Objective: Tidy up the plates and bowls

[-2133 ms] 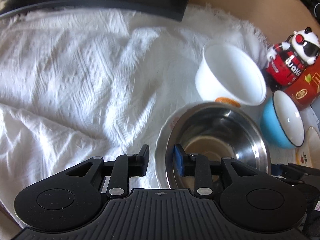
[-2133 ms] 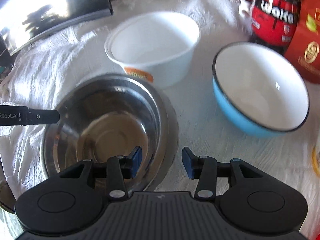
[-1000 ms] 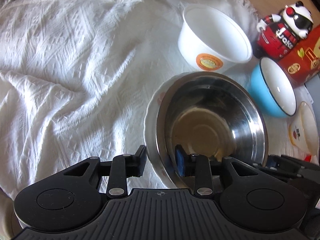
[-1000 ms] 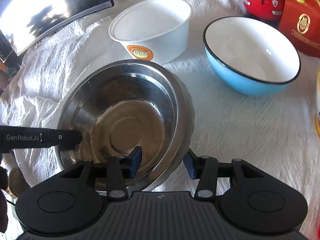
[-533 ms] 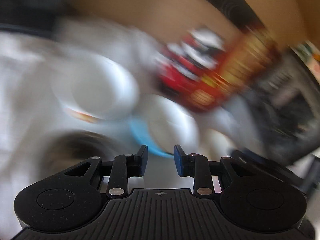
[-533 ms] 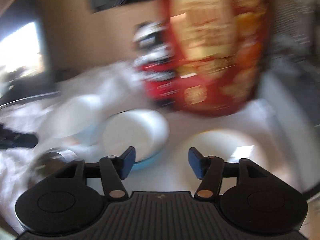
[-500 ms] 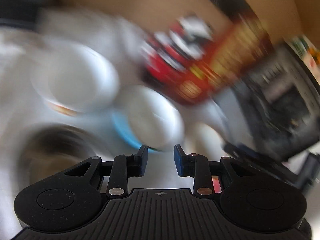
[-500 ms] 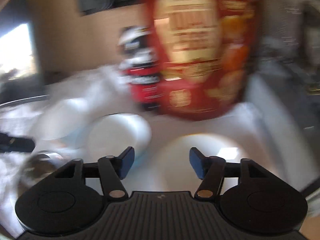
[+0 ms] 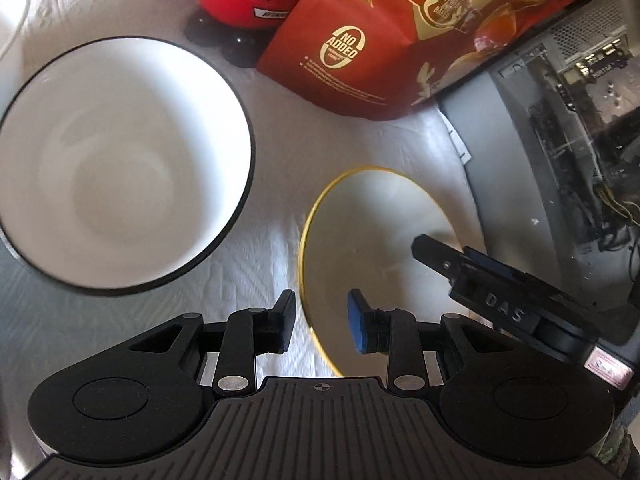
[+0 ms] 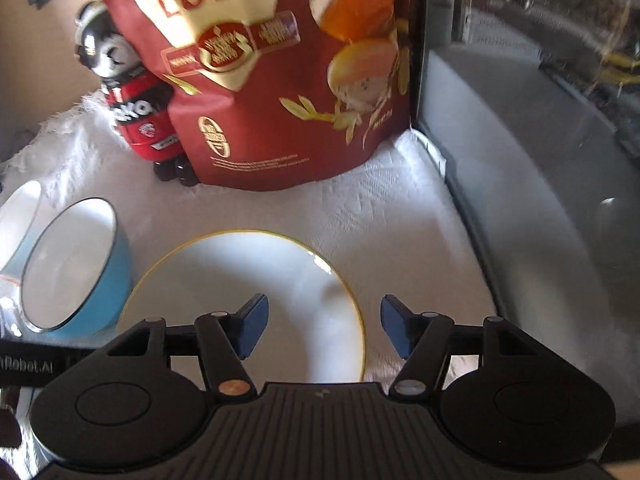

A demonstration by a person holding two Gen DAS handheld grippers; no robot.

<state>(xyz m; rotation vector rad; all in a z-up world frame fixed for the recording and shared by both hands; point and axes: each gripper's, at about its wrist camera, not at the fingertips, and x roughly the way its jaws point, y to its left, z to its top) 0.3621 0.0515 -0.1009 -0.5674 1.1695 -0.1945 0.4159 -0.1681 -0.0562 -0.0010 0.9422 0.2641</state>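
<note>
I have both claws over the gold-rimmed dish (image 10: 248,280), which sits on the white cloth (image 10: 380,208) of the worktop just beside the blue bowl (image 10: 72,264). My left claw (image 9: 319,322) stands open with the dish's near-left rim running up between its pads, not pinched. My right claw (image 10: 322,328) is open and empty, hovering over the dish's right edge. I judge the left nearer a grip: the rim lies straight ahead of it.
</note>
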